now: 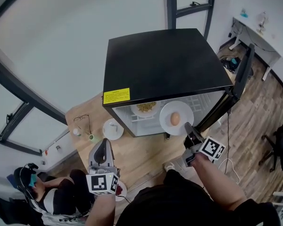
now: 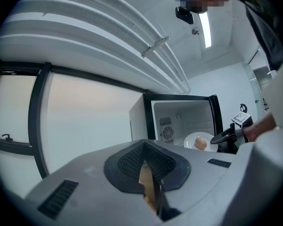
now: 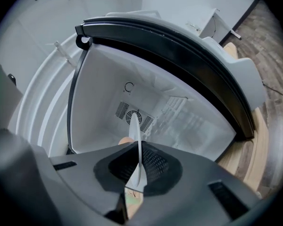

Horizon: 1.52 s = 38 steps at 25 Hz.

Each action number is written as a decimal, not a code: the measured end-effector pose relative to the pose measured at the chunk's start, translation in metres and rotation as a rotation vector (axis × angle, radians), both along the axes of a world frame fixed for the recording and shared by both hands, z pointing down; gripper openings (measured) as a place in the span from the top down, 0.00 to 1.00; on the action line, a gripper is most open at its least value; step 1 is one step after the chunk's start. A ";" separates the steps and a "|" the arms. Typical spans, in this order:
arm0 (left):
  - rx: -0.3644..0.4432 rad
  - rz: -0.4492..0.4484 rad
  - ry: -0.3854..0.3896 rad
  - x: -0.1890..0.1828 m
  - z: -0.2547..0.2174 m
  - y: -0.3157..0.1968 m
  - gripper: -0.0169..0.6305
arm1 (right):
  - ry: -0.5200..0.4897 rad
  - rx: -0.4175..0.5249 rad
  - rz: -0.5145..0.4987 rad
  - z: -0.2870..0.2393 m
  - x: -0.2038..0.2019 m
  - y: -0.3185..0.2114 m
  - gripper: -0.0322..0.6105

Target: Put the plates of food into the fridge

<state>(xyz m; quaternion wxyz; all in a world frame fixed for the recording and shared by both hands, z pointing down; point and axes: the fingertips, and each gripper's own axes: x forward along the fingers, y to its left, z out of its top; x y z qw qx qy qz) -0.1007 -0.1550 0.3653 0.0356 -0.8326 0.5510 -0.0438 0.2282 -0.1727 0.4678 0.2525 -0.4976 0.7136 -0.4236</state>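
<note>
My right gripper (image 1: 187,128) is clamped on the near rim of a white plate (image 1: 167,112) – in the right gripper view the rim stands edge-on between the nearly closed jaws. An egg (image 1: 175,118) lies on the plate. I hold it at the open front of the fridge (image 1: 165,60), on the right side of the opening, with the door (image 1: 243,72) swung out to the right. From the left gripper view the plate sits level just in front of the white interior.

Inside, to the left of my plate, a second plate (image 1: 146,108) with yellowish food rests on a shelf. I cannot tell whether the two touch.

My left gripper (image 1: 103,147) is over the wooden table (image 1: 132,149), well apart from the fridge and pointing towards it – its jaws are pressed together with nothing between them. Just beyond its tips a small white dish (image 1: 113,128) sits on the table beside the fridge's front left corner. A person (image 1: 52,194) sits low at the left, next to the table.
</note>
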 end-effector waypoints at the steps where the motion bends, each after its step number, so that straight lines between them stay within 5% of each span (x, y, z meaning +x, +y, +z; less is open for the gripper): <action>1: -0.002 -0.008 0.003 0.000 0.000 -0.003 0.97 | -0.002 0.017 -0.009 -0.004 0.001 -0.006 0.90; 20: 0.004 -0.143 0.024 -0.008 -0.001 -0.036 0.97 | 0.214 -0.090 0.070 -0.009 0.044 -0.089 0.90; 38: 0.002 -0.203 0.015 -0.039 -0.003 -0.023 0.97 | 0.733 -0.224 0.196 0.025 0.060 -0.097 0.73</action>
